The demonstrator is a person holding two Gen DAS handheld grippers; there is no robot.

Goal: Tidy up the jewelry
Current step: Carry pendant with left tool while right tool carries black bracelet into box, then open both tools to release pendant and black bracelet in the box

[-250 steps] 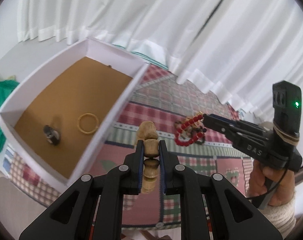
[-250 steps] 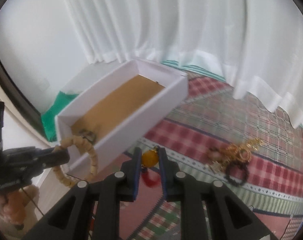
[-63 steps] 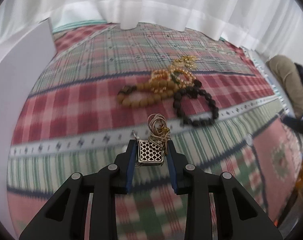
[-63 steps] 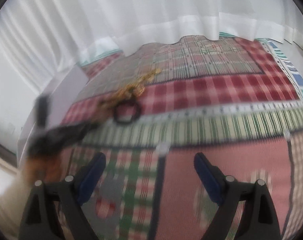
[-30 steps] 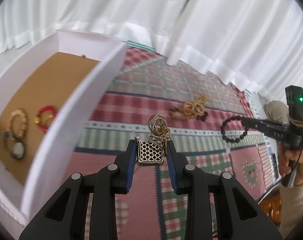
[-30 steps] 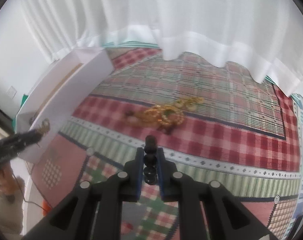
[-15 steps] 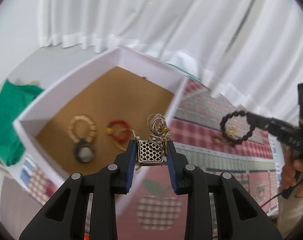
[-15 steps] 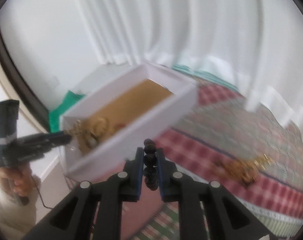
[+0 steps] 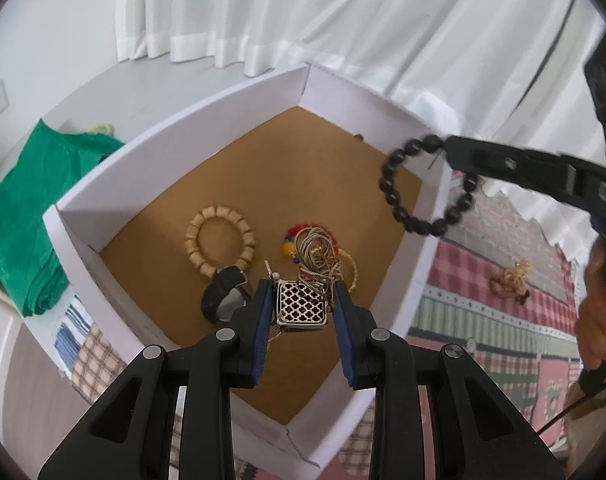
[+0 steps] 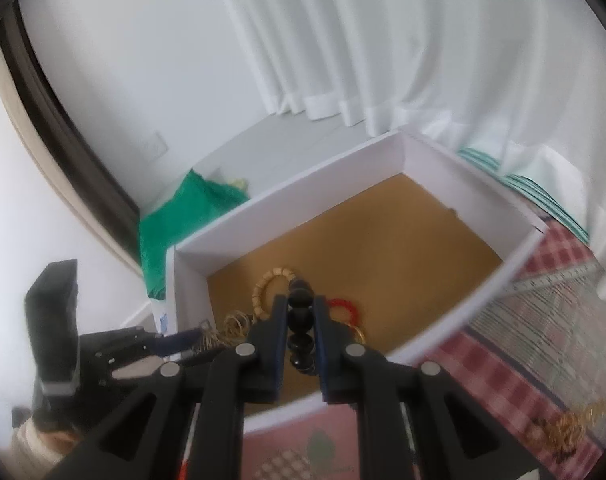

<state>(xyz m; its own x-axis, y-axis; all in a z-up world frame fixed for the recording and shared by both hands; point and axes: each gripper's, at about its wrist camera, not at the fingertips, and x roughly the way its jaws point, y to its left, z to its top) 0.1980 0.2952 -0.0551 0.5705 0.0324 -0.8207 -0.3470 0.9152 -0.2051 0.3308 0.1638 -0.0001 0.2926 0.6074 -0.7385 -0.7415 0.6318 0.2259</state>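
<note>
A white box with a brown floor holds a wooden bead bracelet, a dark watch-like piece, a red bead bracelet and a thin gold ring. My left gripper is shut on a silver lattice pendant with a coiled chain, held above the box floor. My right gripper is shut on a black bead bracelet, held over the box's right wall. In the right wrist view the left gripper sits at the box's left corner.
A heap of gold jewelry lies on the plaid cloth to the right of the box; it also shows in the right wrist view. A green cloth lies left of the box. White curtains hang behind.
Both grippers have swung from the plaid cloth to above the box, the left with the pendant, the right with the black bracelet. The box now fills both views.
</note>
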